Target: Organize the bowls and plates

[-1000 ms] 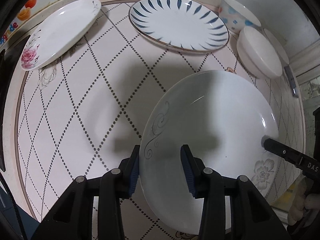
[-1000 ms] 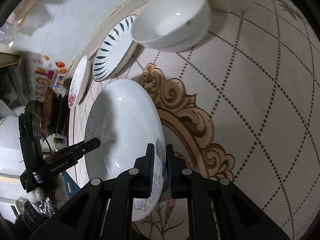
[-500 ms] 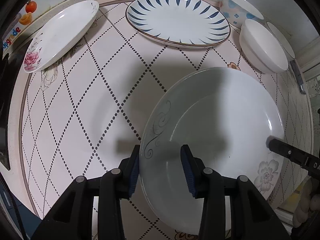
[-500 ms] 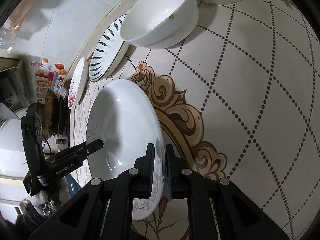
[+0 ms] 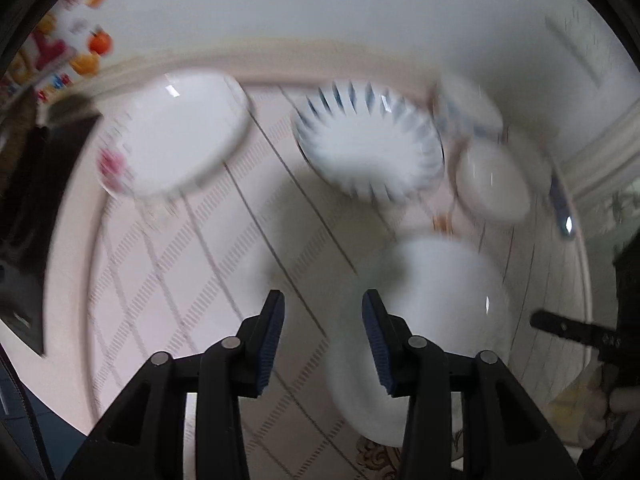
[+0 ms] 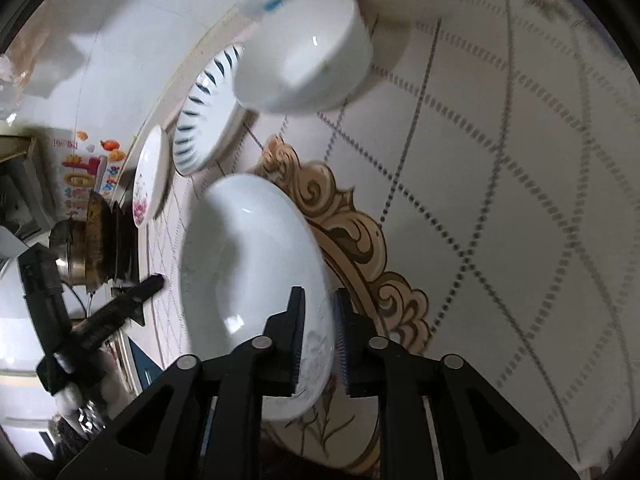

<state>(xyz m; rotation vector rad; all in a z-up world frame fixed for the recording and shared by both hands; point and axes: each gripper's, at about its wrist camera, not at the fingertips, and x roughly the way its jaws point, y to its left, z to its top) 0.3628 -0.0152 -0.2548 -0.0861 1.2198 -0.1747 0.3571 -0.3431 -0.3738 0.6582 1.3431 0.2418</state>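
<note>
Our left tongs [image 5: 323, 334] are opening, nothing between them, over the tabletop [image 5: 168, 280]. The big white plate [image 6: 248, 276] lies centre-right. Our right tongs [image 6: 318, 344] are opening, the plate's rim between them.

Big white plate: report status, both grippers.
Left gripper opening, nothing between its pads, clear of the big white plate. Right gripper opening, plate rim between its pads. Nearest neighbours: white bowl and blue-striped plate, both apart.

Plate [image 6: 248, 264] – glossy ceramic; tablecloth [image 6: 500, 200] – smooth.
</note>
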